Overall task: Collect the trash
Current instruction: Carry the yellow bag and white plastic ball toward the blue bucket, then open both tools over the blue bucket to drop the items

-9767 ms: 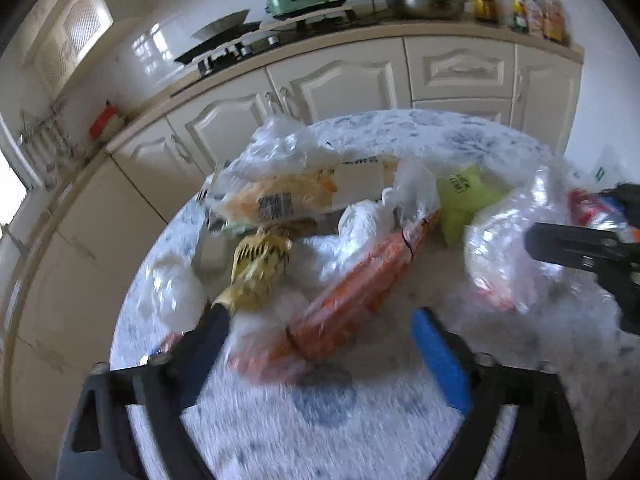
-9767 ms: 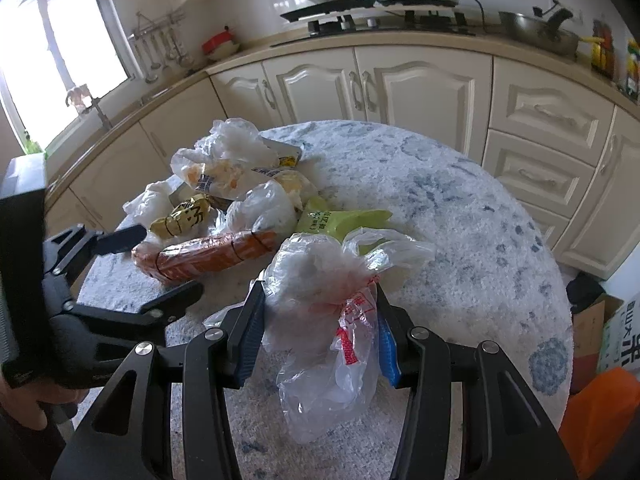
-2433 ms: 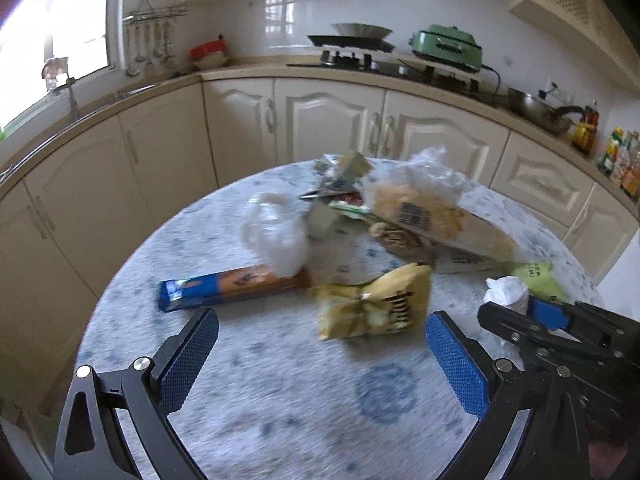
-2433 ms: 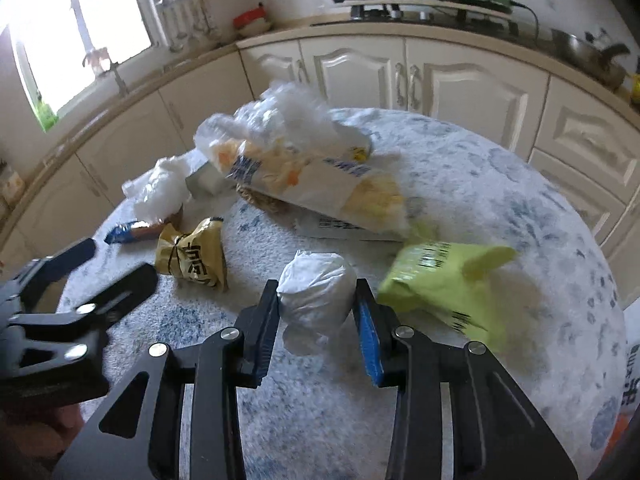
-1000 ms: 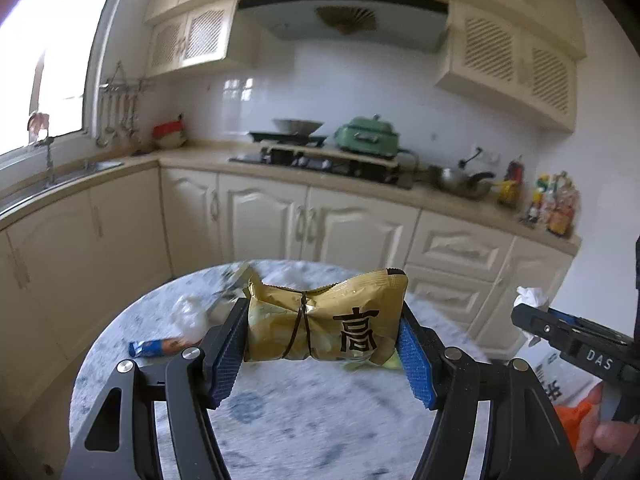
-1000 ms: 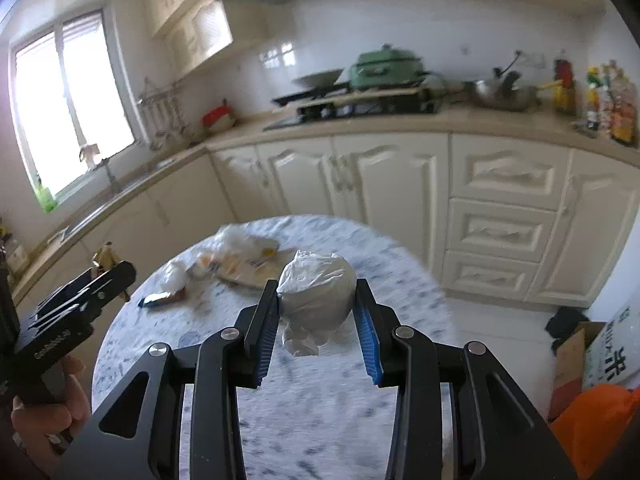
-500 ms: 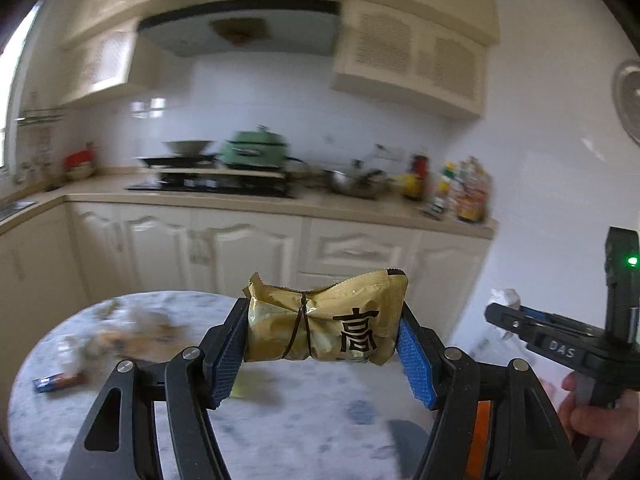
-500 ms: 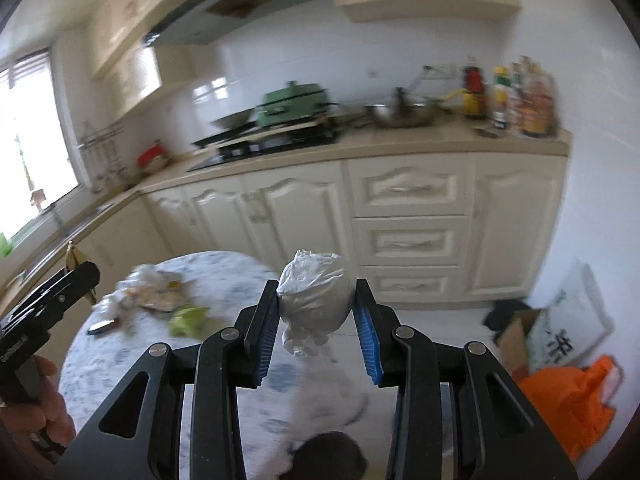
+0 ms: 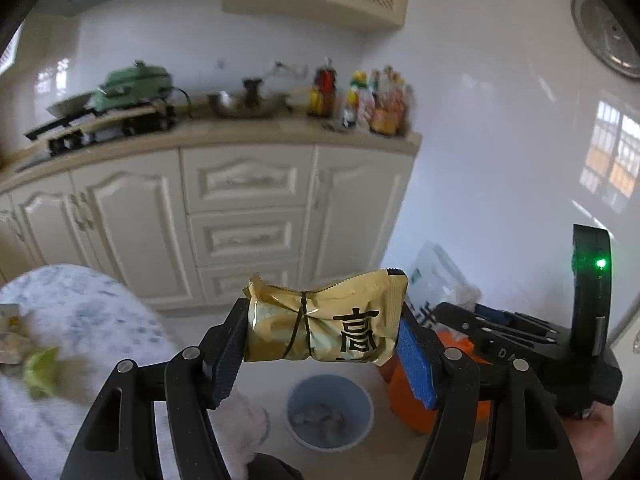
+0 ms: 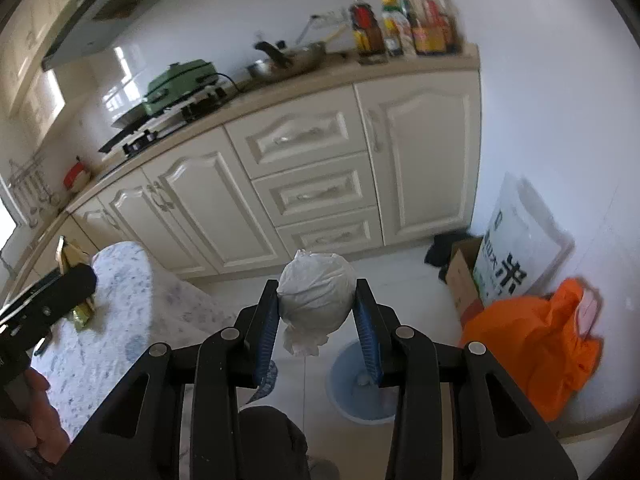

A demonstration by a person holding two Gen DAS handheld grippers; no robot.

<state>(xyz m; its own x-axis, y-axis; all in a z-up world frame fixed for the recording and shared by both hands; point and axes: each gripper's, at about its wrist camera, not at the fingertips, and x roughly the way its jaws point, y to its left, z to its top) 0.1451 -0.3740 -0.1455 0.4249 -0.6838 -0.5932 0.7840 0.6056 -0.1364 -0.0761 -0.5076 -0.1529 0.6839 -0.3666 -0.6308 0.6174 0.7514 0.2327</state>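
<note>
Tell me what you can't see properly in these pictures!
- Blue bin: right wrist view, the right gripper covers part of it.
- Bin contents: left wrist view, too blurry to name.
- Bottle labels: blurred.
- Gold packet writing: left wrist view, cut off below.

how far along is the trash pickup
Done: the blue bin on the floor already holds some trash. In hand: the left gripper clamps a gold snack packet, and the right gripper a white wad. Left: a green wrapper and scraps on the table.
</note>
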